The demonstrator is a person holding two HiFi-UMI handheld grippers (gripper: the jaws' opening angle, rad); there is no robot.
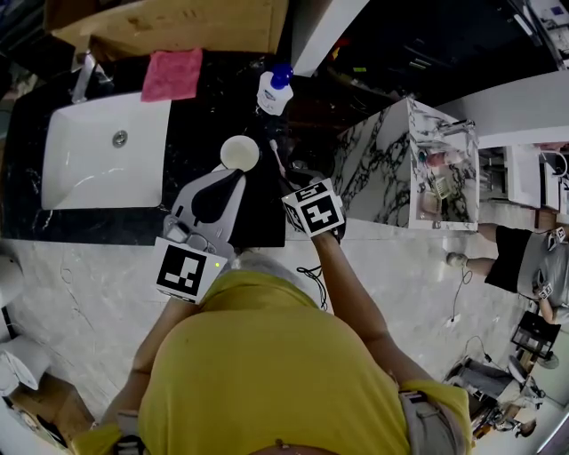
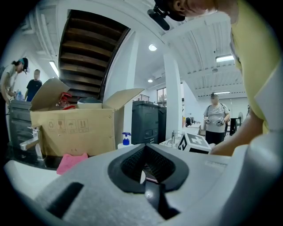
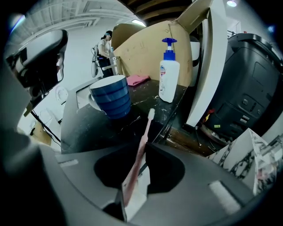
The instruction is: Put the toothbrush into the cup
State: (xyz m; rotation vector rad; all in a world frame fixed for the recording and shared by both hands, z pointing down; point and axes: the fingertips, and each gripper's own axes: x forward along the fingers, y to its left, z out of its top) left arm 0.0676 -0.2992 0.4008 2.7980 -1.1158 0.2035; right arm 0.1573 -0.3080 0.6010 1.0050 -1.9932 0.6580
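A cup (image 1: 239, 153), white inside and blue-striped outside (image 3: 110, 99), stands upright on the black countertop (image 1: 196, 115). My right gripper (image 1: 290, 183) (image 3: 140, 148) is shut on the handle of a pink toothbrush (image 3: 142, 145). The brush slants up and away, and its white head (image 3: 151, 114) hangs just right of the cup, lower than the rim. In the head view the toothbrush (image 1: 276, 156) lies right beside the cup. My left gripper (image 1: 233, 173) (image 2: 146, 148) is shut, its tips at the cup's near side; I cannot tell whether they touch it.
A white sink (image 1: 89, 151) with a tap fills the counter's left. A pink cloth (image 1: 172, 74), a blue-capped soap bottle (image 1: 275, 89) (image 3: 169, 81) and a cardboard box (image 1: 178, 22) sit behind the cup. The counter's edge drops off just right of the toothbrush. A marble-patterned cabinet (image 1: 391, 160) stands further right.
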